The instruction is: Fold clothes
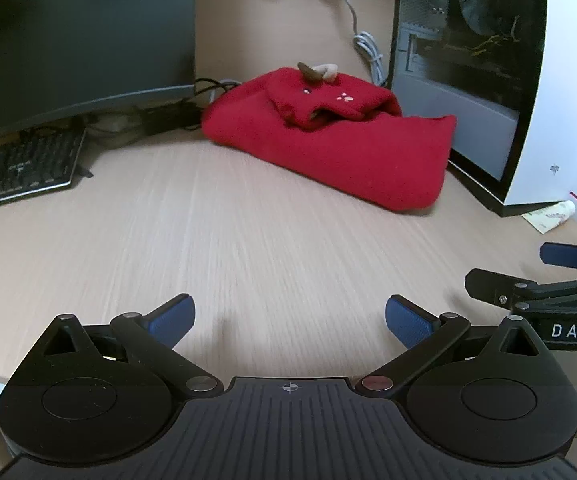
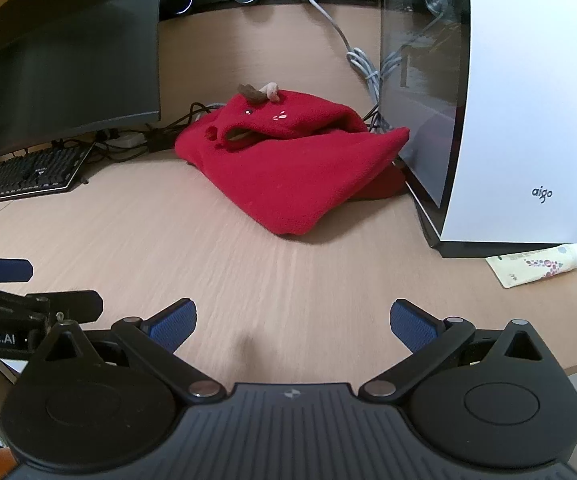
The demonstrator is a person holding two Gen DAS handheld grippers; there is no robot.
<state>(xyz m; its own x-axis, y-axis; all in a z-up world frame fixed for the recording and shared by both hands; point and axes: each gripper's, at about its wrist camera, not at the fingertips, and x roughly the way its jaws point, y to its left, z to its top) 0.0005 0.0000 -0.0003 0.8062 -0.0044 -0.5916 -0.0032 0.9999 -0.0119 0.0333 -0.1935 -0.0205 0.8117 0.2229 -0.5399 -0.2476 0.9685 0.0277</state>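
Note:
A red fleece hooded garment [image 1: 336,144] lies folded in a bundle at the back of the wooden desk [image 1: 228,232], its hood with small antlers on top; it also shows in the right wrist view [image 2: 292,168]. My left gripper [image 1: 290,324] is open and empty, low over the desk's near edge, well short of the garment. My right gripper [image 2: 293,326] is open and empty too, beside the left one. Each gripper shows at the edge of the other's view.
A dark monitor [image 1: 76,36] and keyboard [image 1: 20,168] stand at the left. A white computer case [image 2: 500,100] stands right of the garment, with a tube of cream [image 2: 536,264] in front. Cables [image 1: 364,44] run along the back wall.

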